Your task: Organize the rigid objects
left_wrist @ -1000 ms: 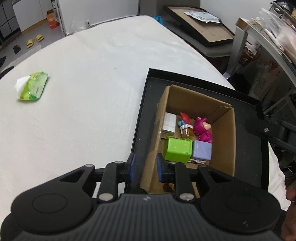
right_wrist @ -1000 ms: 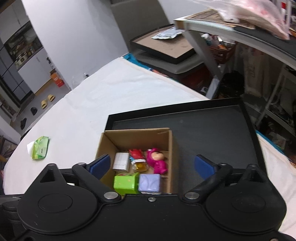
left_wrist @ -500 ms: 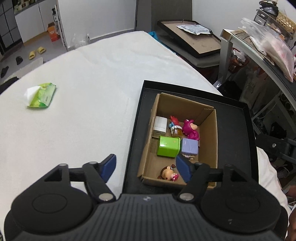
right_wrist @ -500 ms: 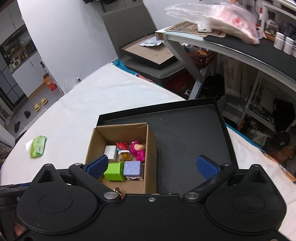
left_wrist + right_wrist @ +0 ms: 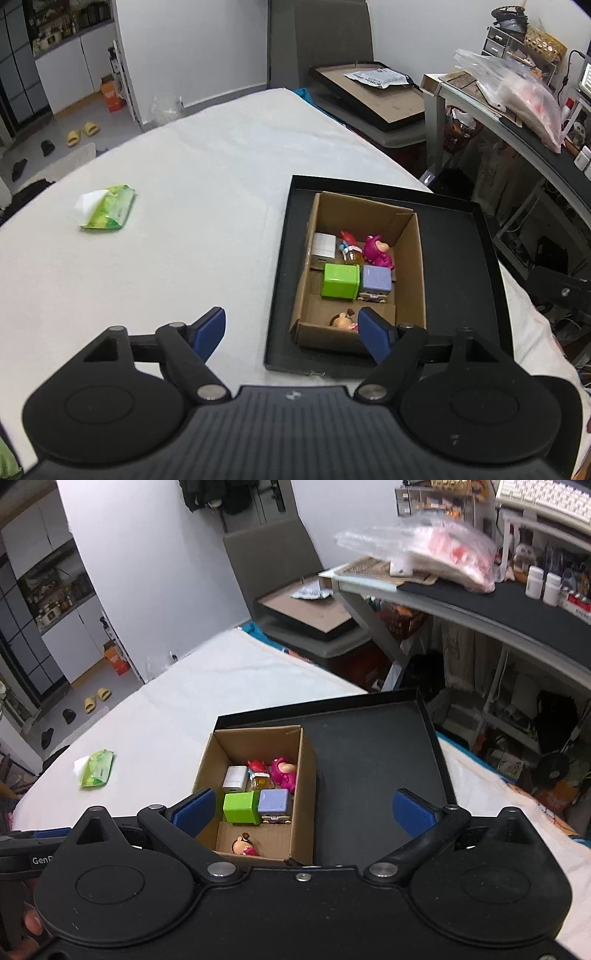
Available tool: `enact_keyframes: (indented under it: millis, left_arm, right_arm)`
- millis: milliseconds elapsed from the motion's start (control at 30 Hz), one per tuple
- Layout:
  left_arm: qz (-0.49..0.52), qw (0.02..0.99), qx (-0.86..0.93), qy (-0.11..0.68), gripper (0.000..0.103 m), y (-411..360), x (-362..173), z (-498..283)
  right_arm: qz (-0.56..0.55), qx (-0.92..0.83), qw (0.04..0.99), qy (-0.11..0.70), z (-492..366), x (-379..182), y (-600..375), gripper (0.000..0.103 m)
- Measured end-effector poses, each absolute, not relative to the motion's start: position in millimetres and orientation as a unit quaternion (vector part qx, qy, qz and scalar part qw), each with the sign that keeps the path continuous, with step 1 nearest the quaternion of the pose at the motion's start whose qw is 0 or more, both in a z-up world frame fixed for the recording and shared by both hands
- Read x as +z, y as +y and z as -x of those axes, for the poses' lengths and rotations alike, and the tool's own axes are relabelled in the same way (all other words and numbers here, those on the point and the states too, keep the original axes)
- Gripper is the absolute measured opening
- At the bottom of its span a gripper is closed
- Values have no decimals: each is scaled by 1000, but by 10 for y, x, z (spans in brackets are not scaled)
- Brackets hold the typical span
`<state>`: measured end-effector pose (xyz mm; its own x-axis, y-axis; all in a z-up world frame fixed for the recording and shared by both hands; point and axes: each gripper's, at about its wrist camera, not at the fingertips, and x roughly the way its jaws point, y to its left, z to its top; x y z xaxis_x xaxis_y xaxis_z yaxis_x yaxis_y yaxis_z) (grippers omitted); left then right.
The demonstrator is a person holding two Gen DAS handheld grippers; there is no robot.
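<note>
A brown cardboard box (image 5: 412,258) (image 5: 304,771) stands in a black tray (image 5: 458,273) (image 5: 369,746) on the white-covered table. Inside lie a green cube (image 5: 340,280) (image 5: 240,806), a lilac cube (image 5: 376,279) (image 5: 273,800), a white block (image 5: 324,245) (image 5: 235,776), a pink figure (image 5: 377,251) (image 5: 283,772), a small red figure (image 5: 349,240) and a little doll (image 5: 341,320) (image 5: 244,848) at the near end. My left gripper (image 5: 291,330) hangs open above the box's near edge, holding nothing. My right gripper (image 5: 304,810) is also open and empty, high over the box and tray.
A green wipes packet (image 5: 107,212) (image 5: 96,768) lies on the table to the left. A grey chair (image 5: 321,37) with a framed board (image 5: 373,96) stands beyond the table, and a cluttered desk (image 5: 480,605) runs along the right. A person's fingertip (image 5: 31,925) shows at bottom left.
My left gripper went from shut low at the box's near wall to wide open and drew back upward; the little doll now lies in the box. The right gripper also rose.
</note>
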<state>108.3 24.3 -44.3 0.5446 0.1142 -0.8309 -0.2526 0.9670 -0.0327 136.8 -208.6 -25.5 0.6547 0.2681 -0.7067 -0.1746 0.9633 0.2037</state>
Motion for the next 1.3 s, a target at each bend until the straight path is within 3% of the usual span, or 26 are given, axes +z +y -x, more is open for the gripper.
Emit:
enact_keyframes:
  millis: [1300]
  left_arm:
    - [39,908,76,409,93,-85,129,53]
  right_arm:
    - [-27,87,929,358,-270,262,-2431,103]
